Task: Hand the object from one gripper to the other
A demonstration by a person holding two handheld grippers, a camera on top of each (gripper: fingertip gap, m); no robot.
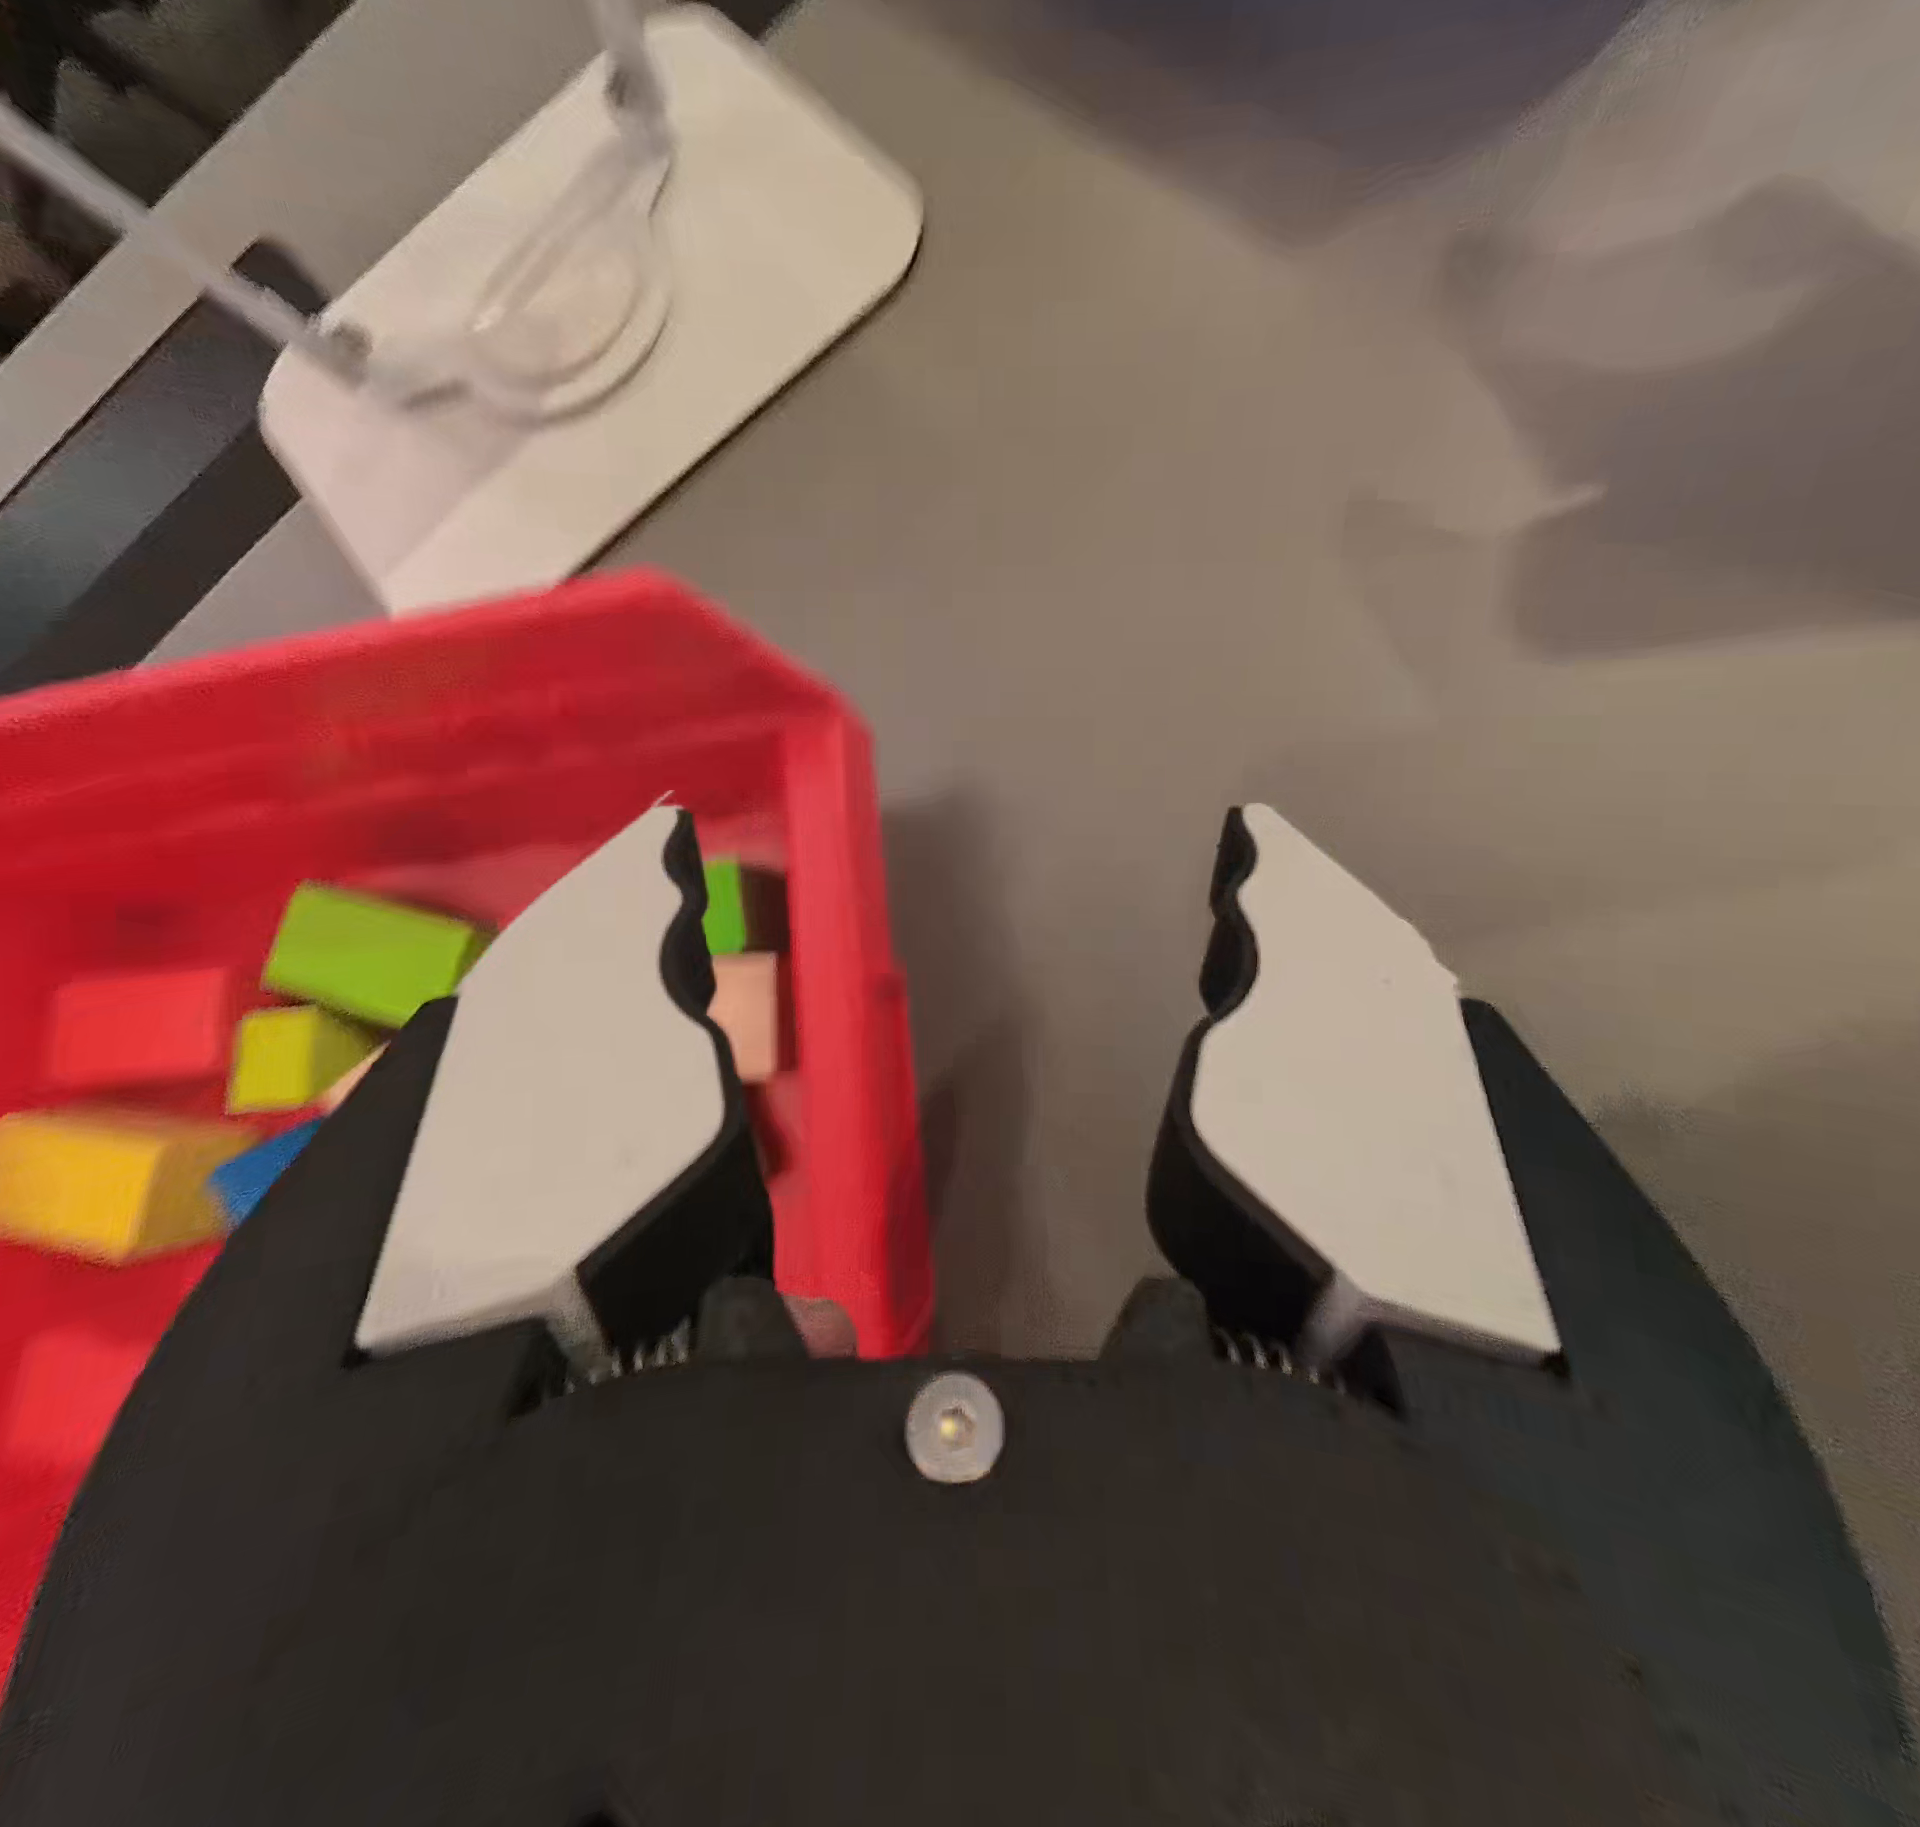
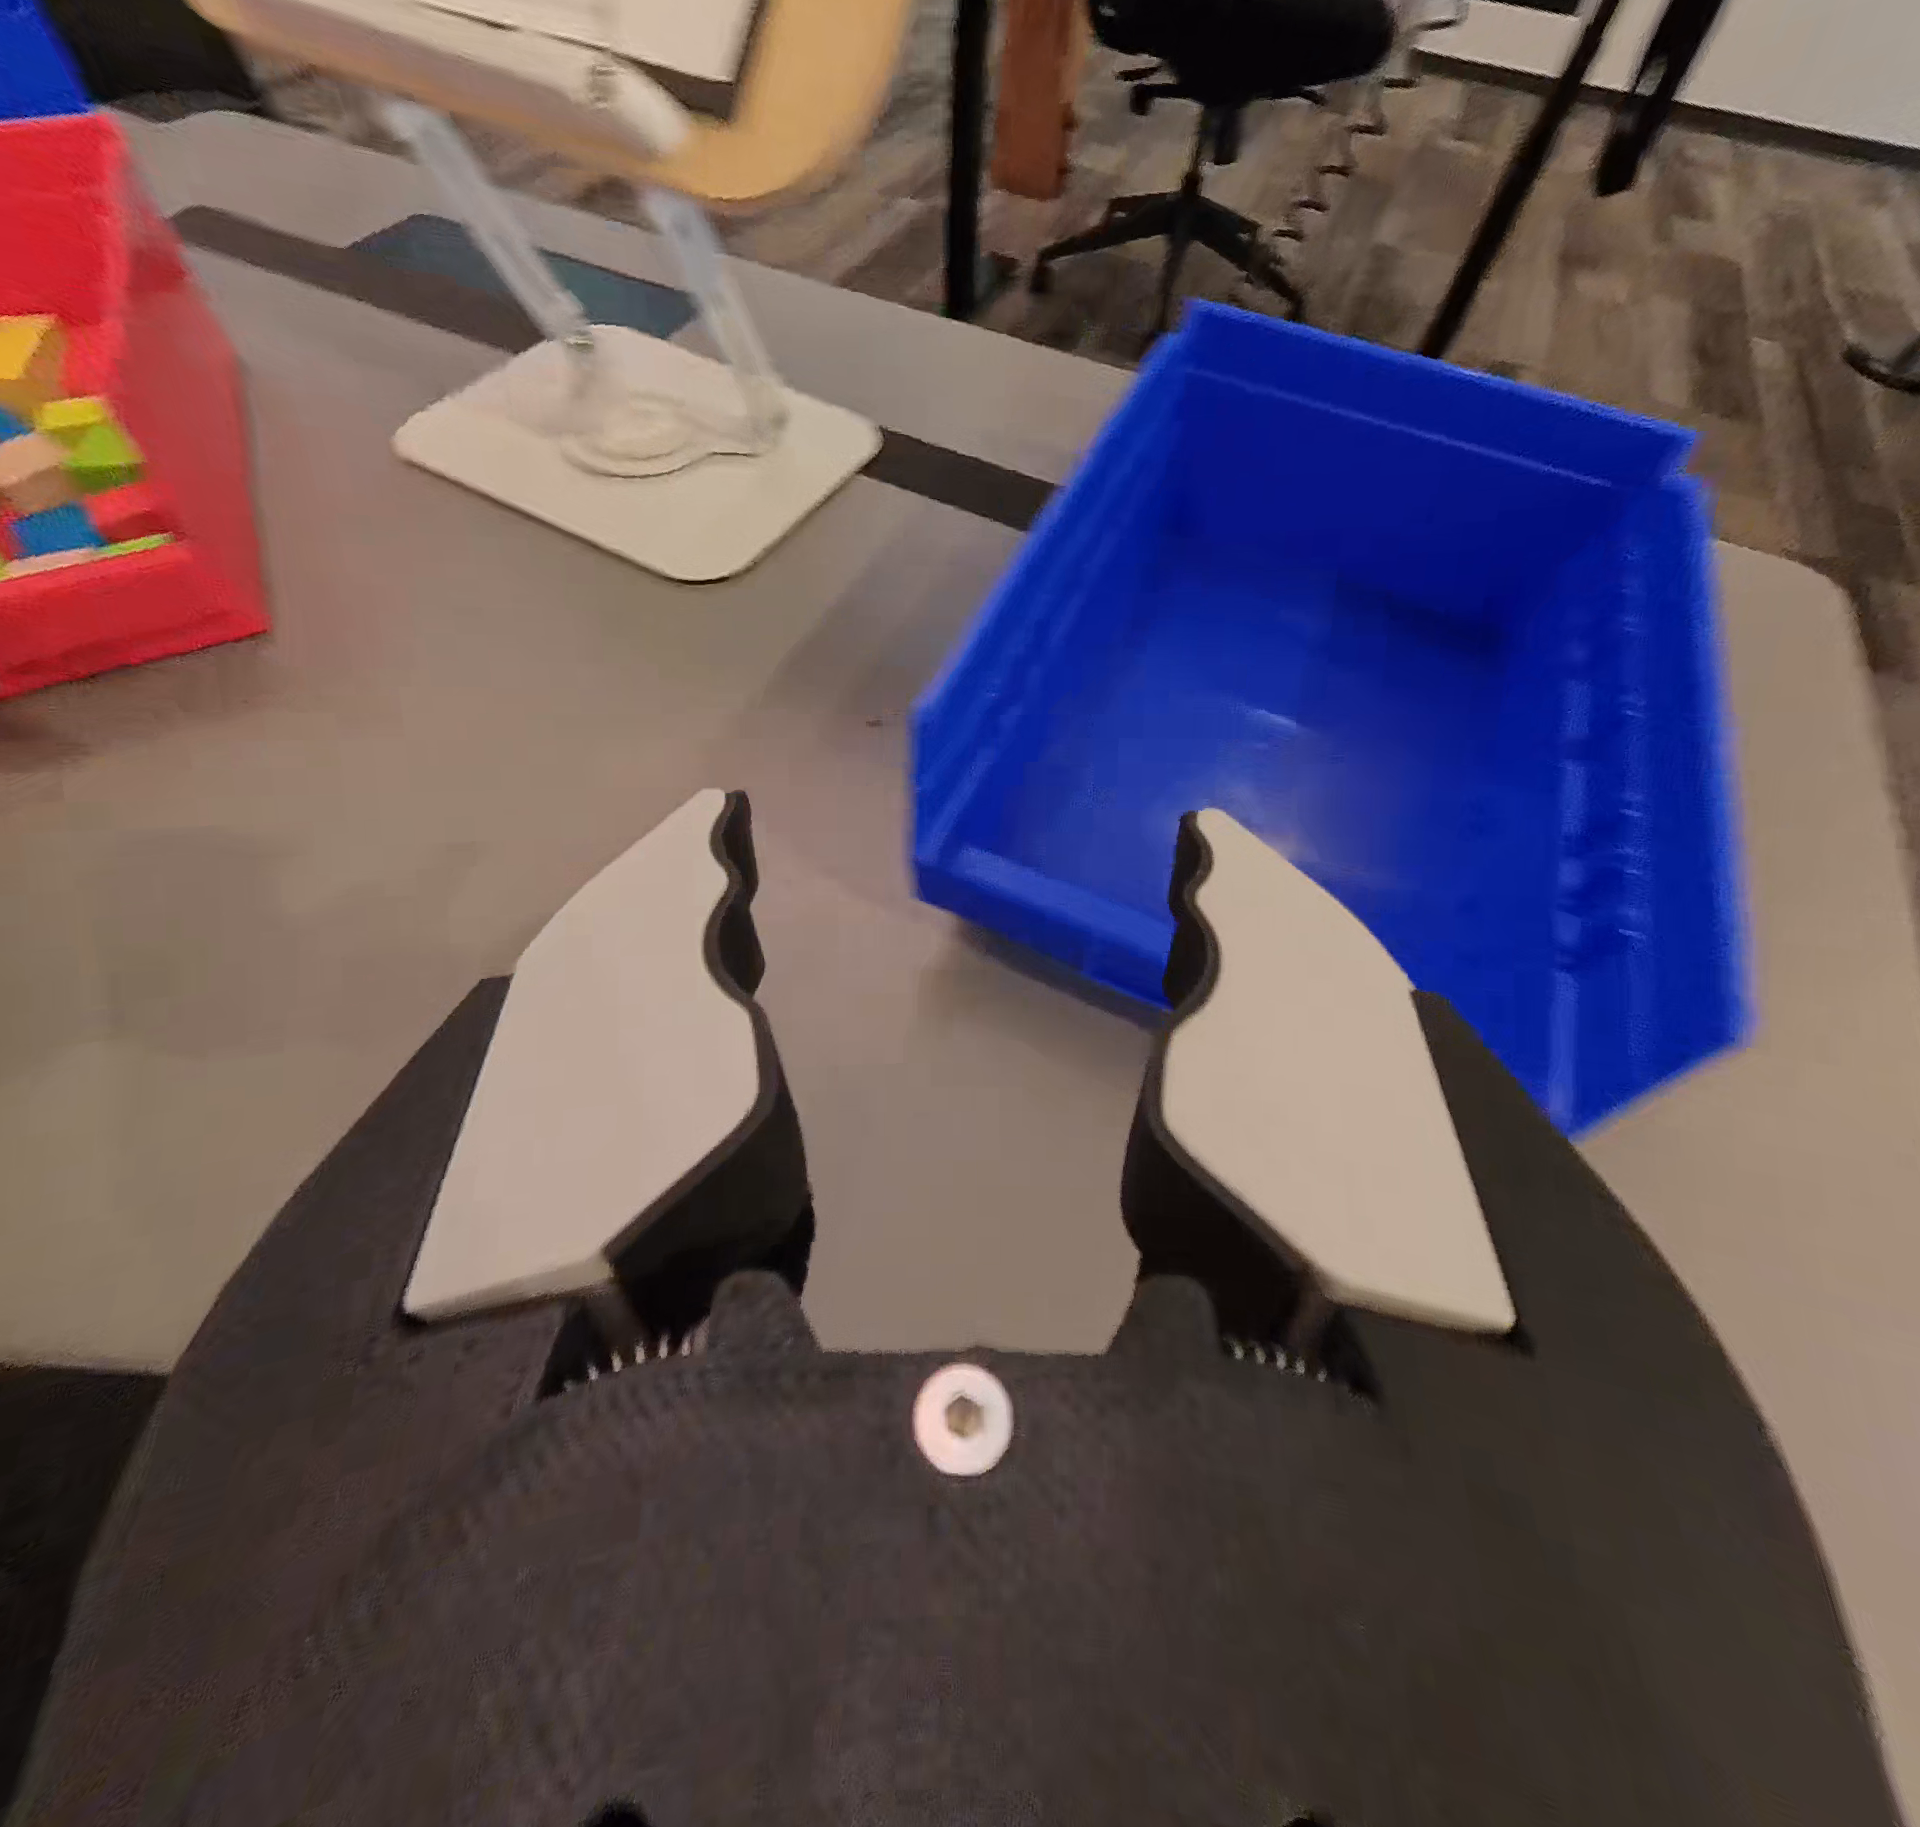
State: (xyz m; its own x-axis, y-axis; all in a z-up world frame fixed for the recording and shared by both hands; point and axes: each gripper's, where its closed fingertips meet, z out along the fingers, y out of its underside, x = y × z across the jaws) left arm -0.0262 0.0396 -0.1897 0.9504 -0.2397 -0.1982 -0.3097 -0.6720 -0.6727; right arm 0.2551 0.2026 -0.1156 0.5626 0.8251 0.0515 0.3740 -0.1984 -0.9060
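Note:
My left gripper [image 1: 956,821] is open and empty, held above the right wall of a red bin [image 1: 842,842]. The bin holds several wooden blocks: green [image 1: 364,946], yellow [image 1: 114,1185], red [image 1: 135,1029], blue [image 1: 265,1169] and a pale one [image 1: 746,1008]. My right gripper [image 2: 961,811] is open and empty, held above the grey table [image 2: 468,790] at the near left corner of an empty blue bin [image 2: 1351,738]. The red bin [image 2: 114,530] with its blocks also shows at the left edge of the right wrist view. Neither view shows the other gripper.
A white stand base [image 1: 623,323] with clear legs sits beyond the red bin; it shows in the right wrist view [image 2: 644,458] holding a tilted board [image 2: 582,32]. Past the table's far edge are a black chair [image 2: 1216,63] and dark desk legs.

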